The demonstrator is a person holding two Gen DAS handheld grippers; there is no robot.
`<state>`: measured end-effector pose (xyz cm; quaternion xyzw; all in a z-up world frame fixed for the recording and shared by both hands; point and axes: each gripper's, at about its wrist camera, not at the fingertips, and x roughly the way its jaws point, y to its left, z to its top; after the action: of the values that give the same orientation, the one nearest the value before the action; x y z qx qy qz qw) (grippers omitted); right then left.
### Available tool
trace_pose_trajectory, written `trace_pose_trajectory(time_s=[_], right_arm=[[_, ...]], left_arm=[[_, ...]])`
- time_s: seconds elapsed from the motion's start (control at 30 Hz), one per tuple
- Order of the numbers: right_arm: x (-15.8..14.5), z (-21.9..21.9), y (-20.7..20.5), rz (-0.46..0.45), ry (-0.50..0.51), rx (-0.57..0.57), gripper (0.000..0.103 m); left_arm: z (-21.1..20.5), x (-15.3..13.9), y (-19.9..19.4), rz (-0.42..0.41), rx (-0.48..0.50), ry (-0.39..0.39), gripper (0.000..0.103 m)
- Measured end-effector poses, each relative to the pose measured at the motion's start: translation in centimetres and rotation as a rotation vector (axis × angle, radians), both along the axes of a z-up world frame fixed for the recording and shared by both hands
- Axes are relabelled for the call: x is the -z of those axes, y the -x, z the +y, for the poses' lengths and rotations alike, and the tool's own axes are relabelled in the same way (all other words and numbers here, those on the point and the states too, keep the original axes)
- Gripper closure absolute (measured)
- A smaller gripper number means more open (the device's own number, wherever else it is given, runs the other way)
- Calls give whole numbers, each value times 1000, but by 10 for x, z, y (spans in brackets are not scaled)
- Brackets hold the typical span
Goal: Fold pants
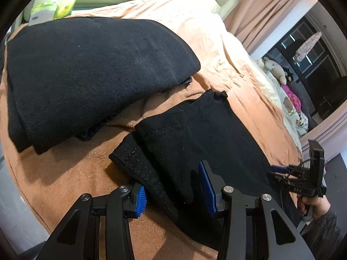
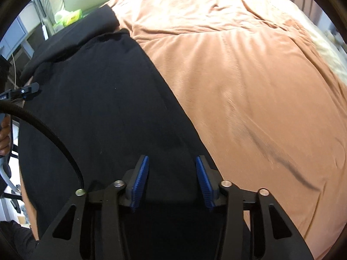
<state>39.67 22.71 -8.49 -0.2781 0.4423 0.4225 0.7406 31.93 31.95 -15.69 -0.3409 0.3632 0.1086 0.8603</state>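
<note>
Black pants [image 1: 195, 134] lie on an orange-brown blanket [image 1: 82, 173], their hemmed leg ends nearest the left wrist camera. My left gripper [image 1: 173, 191] is open, its blue pads on either side of the stitched hem edge, not clamped on it. In the right wrist view the pants [image 2: 104, 112] stretch away to the upper left. My right gripper [image 2: 172, 182] is open just above the black cloth near its right edge. The right gripper also shows in the left wrist view [image 1: 282, 173], over the pants' far side.
A second folded black garment [image 1: 93, 75] lies on the blanket beyond the pants. Tissue packs [image 1: 54, 8] stand at the bed's far left. Stuffed toys [image 1: 275, 67] and curtains sit at the right. Bare blanket [image 2: 249, 86] spreads to the right of the pants.
</note>
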Motion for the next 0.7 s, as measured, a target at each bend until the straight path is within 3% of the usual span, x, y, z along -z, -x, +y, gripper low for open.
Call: trace_pose_trajectory(time_s=[0.13, 0.2, 0.27, 0.3, 0.5, 0.7], right_arm=[[7, 14, -6, 12, -8, -2, 69], [10, 16, -10, 29, -21, 14, 77], [11, 22, -7, 17, -10, 1, 97], [12, 27, -4, -3, 8, -10, 98], [-13, 33, 6, -166, 56, -4, 101], [29, 64, -5, -190, 131, 47, 100]], left_arm=[[2, 4, -4, 2, 1, 18, 57], [2, 5, -5, 4, -4, 19, 57], [2, 6, -5, 1, -8, 23, 57], [2, 5, -5, -1, -9, 24, 57], [2, 4, -3, -13, -19, 43, 57], [4, 9, -5, -31, -49, 94, 57]])
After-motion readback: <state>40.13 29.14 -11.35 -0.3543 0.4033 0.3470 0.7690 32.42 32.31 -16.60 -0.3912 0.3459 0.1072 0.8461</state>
